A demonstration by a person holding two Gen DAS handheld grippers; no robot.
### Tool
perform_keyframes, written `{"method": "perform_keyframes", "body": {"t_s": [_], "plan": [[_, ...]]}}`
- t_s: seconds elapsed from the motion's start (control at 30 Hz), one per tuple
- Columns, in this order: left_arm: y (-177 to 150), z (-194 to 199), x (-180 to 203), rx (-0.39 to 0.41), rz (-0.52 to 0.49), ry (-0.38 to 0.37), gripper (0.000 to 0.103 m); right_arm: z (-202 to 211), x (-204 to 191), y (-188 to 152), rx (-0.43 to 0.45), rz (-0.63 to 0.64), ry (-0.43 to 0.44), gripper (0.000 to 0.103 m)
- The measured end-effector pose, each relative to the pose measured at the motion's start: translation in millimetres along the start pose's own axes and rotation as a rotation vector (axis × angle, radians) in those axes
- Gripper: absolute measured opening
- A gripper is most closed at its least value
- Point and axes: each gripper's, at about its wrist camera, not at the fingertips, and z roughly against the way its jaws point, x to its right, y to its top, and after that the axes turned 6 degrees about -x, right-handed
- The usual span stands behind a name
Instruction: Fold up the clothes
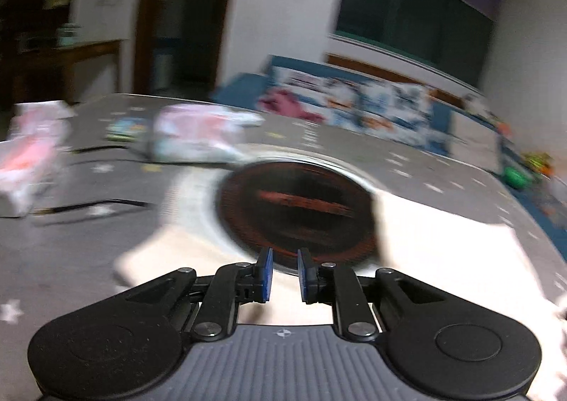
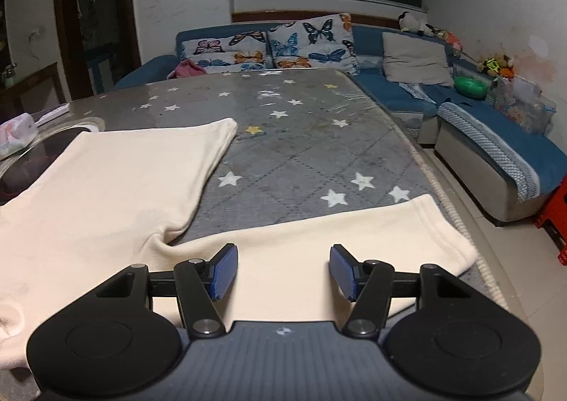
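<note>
A cream pair of trousers [image 2: 117, 188] lies flat on the grey star-patterned table cover [image 2: 301, 138], its two legs spread apart toward the far side. My right gripper [image 2: 283, 271] is open and empty, low over the right leg [image 2: 319, 241]. In the blurred left wrist view the cream garment [image 1: 443, 252] lies under and to the right of my left gripper [image 1: 285, 275]. Its jaws stand a narrow gap apart with nothing between them. A dark round glass stove plate [image 1: 297, 213] sits just ahead of it.
Folded pale pink clothes [image 1: 198, 135] and another bundle [image 1: 24, 167] lie on the far left of the table, with a black cable [image 1: 92, 206]. A blue sofa [image 2: 478, 124] with butterfly cushions [image 2: 308, 43] wraps the far and right sides. A red stool [image 2: 556, 220] stands on the floor at right.
</note>
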Motion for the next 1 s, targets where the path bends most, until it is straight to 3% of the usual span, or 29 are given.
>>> {"method": "perform_keyframes", "body": {"t_s": [0.17,0.23,0.3,0.43,0.57,0.7,0.77,0.83,0.97,1.0], "plan": [[-11,-9,49,-0.056,-0.099,-0.103,0.021,3,10,-3,0.003,-0.037,-0.025,0.055],[-16,-10,65,-0.068,-0.137,-0.137,0.036,5,17,-5,0.002,-0.052,-0.045,0.053],[-21,-7,80,-0.065,-0.179,-0.164,0.043,7,25,-8,0.006,-0.068,-0.077,0.053],[-33,-7,106,-0.081,-0.247,-0.215,0.051,9,46,-11,0.005,-0.144,-0.121,0.052],[-41,-11,123,-0.105,-0.282,-0.24,0.057,8,68,-15,0.007,-0.217,-0.159,0.051],[-47,-11,134,-0.113,-0.304,-0.248,0.072,7,84,-16,0.016,-0.269,-0.182,0.047],[-49,-10,140,-0.116,-0.315,-0.255,0.074,6,90,-16,0.022,-0.286,-0.191,0.045],[-51,-10,145,-0.119,-0.326,-0.259,0.08,4,95,-15,0.028,-0.301,-0.197,0.04],[-53,-9,153,-0.115,-0.342,-0.262,0.083,-1,98,-14,0.041,-0.303,-0.201,0.031],[-54,-8,153,-0.114,-0.344,-0.262,0.085,-2,97,-15,0.043,-0.295,-0.208,0.024]]}}
